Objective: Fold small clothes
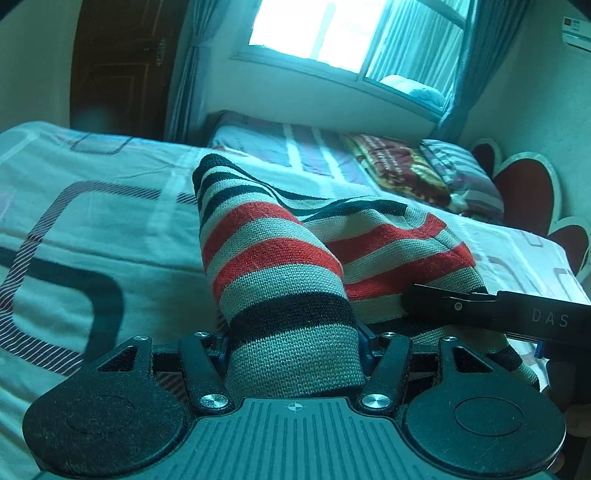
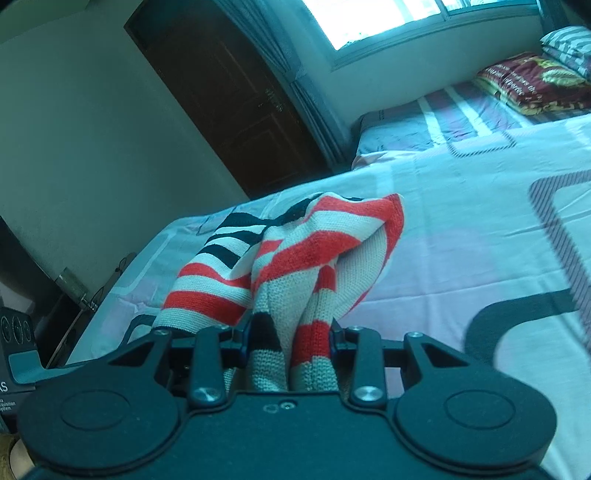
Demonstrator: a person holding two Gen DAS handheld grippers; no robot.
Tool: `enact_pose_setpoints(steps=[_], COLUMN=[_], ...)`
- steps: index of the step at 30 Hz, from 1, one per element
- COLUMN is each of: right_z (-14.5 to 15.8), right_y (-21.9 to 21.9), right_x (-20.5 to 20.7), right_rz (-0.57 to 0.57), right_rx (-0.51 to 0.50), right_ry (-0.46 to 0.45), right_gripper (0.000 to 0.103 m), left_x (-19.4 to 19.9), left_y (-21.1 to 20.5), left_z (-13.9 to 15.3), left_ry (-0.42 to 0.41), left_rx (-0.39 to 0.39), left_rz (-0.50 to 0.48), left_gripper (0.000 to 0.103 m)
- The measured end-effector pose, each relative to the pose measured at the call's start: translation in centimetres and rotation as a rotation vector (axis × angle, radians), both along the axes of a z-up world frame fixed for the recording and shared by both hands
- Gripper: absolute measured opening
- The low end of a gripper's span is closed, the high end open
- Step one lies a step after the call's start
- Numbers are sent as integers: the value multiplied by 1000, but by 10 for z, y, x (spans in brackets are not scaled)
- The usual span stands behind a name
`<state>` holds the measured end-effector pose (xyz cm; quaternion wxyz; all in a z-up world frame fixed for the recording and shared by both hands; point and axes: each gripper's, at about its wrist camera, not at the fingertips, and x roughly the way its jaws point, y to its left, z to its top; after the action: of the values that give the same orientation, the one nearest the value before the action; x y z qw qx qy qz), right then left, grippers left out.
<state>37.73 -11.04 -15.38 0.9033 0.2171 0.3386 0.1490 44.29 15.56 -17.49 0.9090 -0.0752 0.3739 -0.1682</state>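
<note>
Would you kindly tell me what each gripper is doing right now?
Left gripper: closed on the striped knit garment.
Right gripper: closed on a bunched part of the same garment.

Matte black left gripper (image 1: 293, 354), silver screws, ribbed base, round side discs

I am operating in a home bedroom: a bed (image 1: 92, 192) with patterned sheet, stacked pillows (image 1: 458, 173), curtained window (image 1: 354, 33), dark wooden door (image 2: 236, 96), heart-shaped headboard (image 1: 532, 192).

Both wrist cams close, low over bed (image 1: 92, 229), facing window (image 1: 332, 33); shared: striped knit (image 2: 295, 258).
</note>
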Motion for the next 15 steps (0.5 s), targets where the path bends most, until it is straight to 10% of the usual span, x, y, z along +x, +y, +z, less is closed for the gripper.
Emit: enact_pose_setpoints(steps=[15], right_z=[-50], right_y=[8], right_x=[9], right_rz=[-42], right_rx=[-49], right_ry=[98], right_gripper=[52], left_x=[10], left_y=[24], left_z=[-50], left_ry=[23], left_rx=[5], left_rz=[2], left_gripper=[79])
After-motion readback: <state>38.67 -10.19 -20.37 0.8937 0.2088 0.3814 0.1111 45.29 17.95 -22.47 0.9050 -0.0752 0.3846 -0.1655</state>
